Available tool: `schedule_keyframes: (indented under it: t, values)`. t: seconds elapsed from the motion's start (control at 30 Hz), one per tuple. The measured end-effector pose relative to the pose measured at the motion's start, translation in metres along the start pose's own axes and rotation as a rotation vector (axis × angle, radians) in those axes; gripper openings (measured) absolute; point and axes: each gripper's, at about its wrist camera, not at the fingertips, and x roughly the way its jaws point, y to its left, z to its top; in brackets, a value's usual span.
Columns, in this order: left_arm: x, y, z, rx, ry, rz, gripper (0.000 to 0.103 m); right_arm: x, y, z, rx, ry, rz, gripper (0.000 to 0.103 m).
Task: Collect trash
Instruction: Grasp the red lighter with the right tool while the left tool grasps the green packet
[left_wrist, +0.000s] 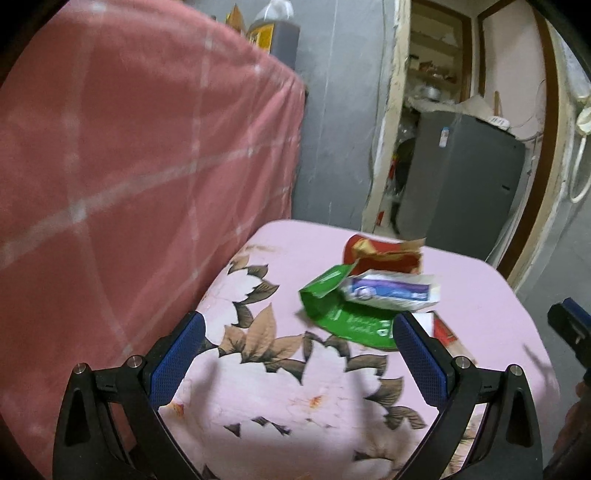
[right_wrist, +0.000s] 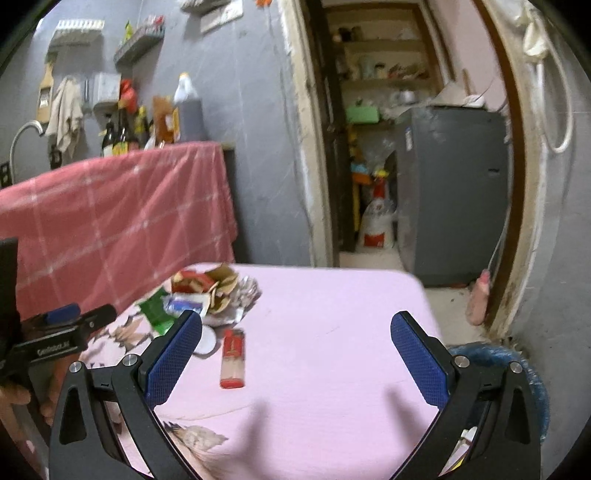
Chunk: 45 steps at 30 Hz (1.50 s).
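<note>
Left gripper (left_wrist: 299, 325): jaws spread wide, nothing between the blue pads (left_wrist: 177, 363); it hangs above the near left part of the pink floral cloth (left_wrist: 280, 402) that covers the surface. Right gripper (right_wrist: 295, 328): likewise released, empty, over the near middle of the same cloth (right_wrist: 332, 332). Shadows of its fingers fall on the cloth near the front edge. In the right wrist view the left gripper (right_wrist: 79, 315) shows at the left edge, with part of a hand (right_wrist: 22, 400) below it.

Trash, all on the surface. Nearest, toward the middle: a red and cream carton (right_wrist: 232, 358) lying flat, with a white round lid (right_wrist: 205, 339) just beside it on the left. Further back, toward the far left corner, a heap: green pouch (left_wrist: 343, 314), white and purple wrapper (left_wrist: 391, 290) lying partly on the pouch, red and brown torn packet (left_wrist: 384, 254) behind them. Crumpled foil (right_wrist: 247, 291) sits at the right side of the heap.

Off the right edge of the surface, low down: blue bin (right_wrist: 491, 350), rim only visible.

Behind the left edge: a pink checked cloth (left_wrist: 129, 166) draped over a higher counter, bottles (right_wrist: 147, 125) on top. Beyond the far edge: grey wall, open doorway, grey fridge (right_wrist: 454, 192).
</note>
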Motion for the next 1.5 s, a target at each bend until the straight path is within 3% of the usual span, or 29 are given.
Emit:
schedule_keyframes:
  t: [0.07,0.2,0.27,0.33,0.5,0.8,1.17,1.27,1.5]
  values:
    - [0.008,0.003,0.001,0.005,0.022,-0.008,0.099,0.011,0.004,-0.003,-0.003,0.04,0.02,0.101]
    - [0.022,0.009,0.002,-0.001,0.06,-0.029,0.098,0.033,0.012,-0.009,-0.017,0.128,0.057,0.084]
    - [0.03,0.012,0.003,-0.011,0.09,-0.051,0.09,0.042,0.016,-0.013,-0.031,0.171,0.064,0.079]
    - [0.038,0.012,0.005,-0.024,0.123,-0.073,0.074,0.049,0.019,-0.013,-0.041,0.202,0.072,0.069]
    - [0.048,0.014,0.008,-0.042,0.169,-0.111,0.053,0.061,0.025,-0.015,-0.046,0.257,0.101,0.059]
    - [0.06,0.017,0.017,-0.039,0.218,-0.14,0.032,0.078,0.036,-0.022,-0.077,0.339,0.124,0.041]
    - [0.065,0.017,0.025,-0.046,0.193,-0.134,0.004,0.086,0.041,-0.026,-0.103,0.385,0.098,0.035]
    - [0.064,0.013,0.025,-0.035,0.175,-0.132,0.004,0.087,0.041,-0.026,-0.106,0.395,0.101,0.022]
    - [0.042,0.003,0.021,0.02,0.089,-0.119,0.001,0.083,0.041,-0.026,-0.105,0.38,0.099,0.02]
